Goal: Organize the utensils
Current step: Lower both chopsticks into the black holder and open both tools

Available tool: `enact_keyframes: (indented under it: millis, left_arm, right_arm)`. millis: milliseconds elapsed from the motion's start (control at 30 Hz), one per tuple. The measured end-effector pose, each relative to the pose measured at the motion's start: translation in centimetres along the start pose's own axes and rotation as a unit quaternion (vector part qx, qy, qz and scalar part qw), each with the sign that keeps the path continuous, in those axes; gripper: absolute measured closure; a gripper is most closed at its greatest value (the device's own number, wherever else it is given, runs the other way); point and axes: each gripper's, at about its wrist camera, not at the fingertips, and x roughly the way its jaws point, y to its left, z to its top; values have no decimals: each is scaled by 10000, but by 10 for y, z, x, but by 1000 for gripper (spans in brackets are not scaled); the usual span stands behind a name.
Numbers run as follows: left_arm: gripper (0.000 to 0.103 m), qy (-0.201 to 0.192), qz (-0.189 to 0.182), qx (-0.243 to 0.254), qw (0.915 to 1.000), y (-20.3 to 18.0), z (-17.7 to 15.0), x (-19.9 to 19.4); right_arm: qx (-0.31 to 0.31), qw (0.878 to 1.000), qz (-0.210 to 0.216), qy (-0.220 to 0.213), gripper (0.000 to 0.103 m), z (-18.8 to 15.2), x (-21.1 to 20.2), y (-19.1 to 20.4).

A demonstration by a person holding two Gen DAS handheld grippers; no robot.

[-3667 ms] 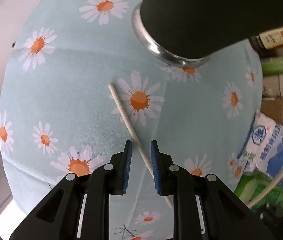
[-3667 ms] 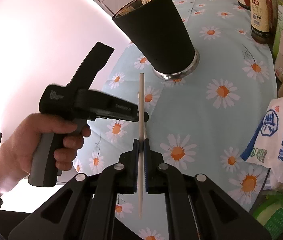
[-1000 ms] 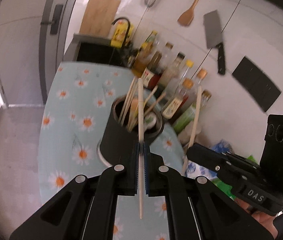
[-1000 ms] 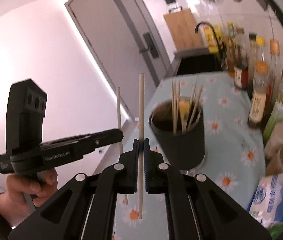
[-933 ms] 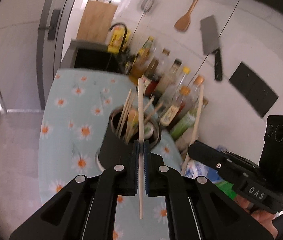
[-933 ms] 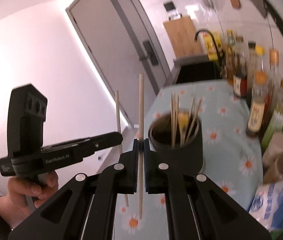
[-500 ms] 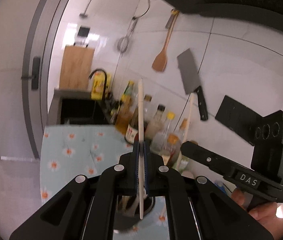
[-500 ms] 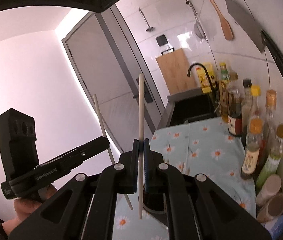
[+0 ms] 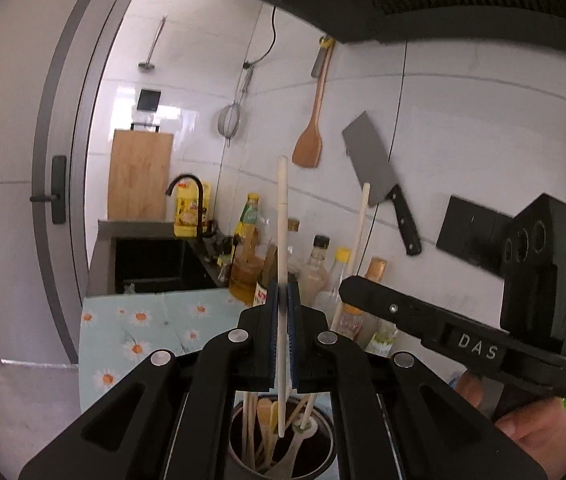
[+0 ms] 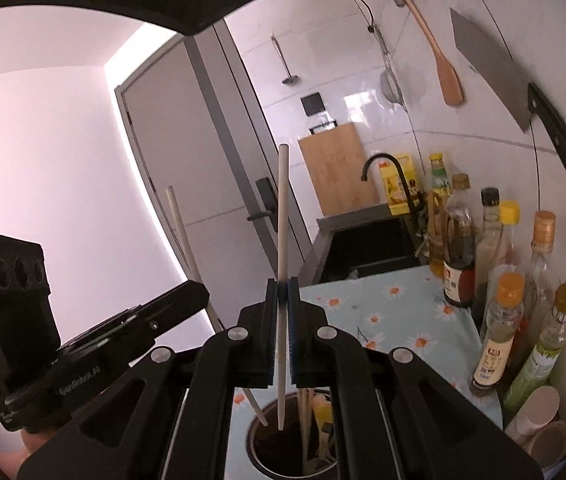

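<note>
Left hand-held gripper (image 9: 281,312) clamps one chopstick (image 9: 281,240) upright, frame centre; right hand-held gripper (image 10: 281,312) likewise pinches second chopstick (image 10: 282,240). Both lower tips over utensil holder (image 10: 267,456) at bottom centre. Behind: floral counter (image 10: 395,304), bottles (image 10: 459,248), sink.

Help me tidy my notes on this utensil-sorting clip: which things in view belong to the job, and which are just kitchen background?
Part of the job:
- left gripper, shut on a chopstick
- right gripper, shut on another chopstick
- black utensil holder below both

Just lying about:
- bottles
- cleaver
- wooden spatula
- cutting board
- sink
</note>
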Motion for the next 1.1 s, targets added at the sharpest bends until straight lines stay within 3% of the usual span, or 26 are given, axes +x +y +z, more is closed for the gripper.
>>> enact_keyframes:
  millis: [200, 233, 300, 733, 933, 1067, 1100]
  left_arm:
    - [98, 19, 58, -72, 10000, 5, -22, 6]
    - [90, 57, 71, -100, 9999, 6, -24, 6]
    - [69, 47, 111, -157, 9998, 7, -27, 3]
    - [68, 101, 96, -139, 9998, -7, -30, -23]
    - [68, 44, 159, -49, 9999, -22, -35, -50]
    - [68, 38, 267, -34, 9996, -33, -36, -75]
    - [63, 28, 308, -36, 9995, -35, -36, -81]
  right_arm:
    - [86, 9990, -145, 405, 92, -22, 13, -9]
    - [70, 9990, -208, 387, 81, -23, 12, -9]
    - [128, 9991, -211, 353, 78, -24, 8, -10]
    - [216, 9989, -408, 107, 77, -22, -39, -7]
    - [132, 9990, -417, 12, 69, -20, -73, 1]
    - [21, 9993, -358, -79, 58, -18, -98, 5]
    - [-10, 9994, -346, -82, 57, -19, -103, 6]
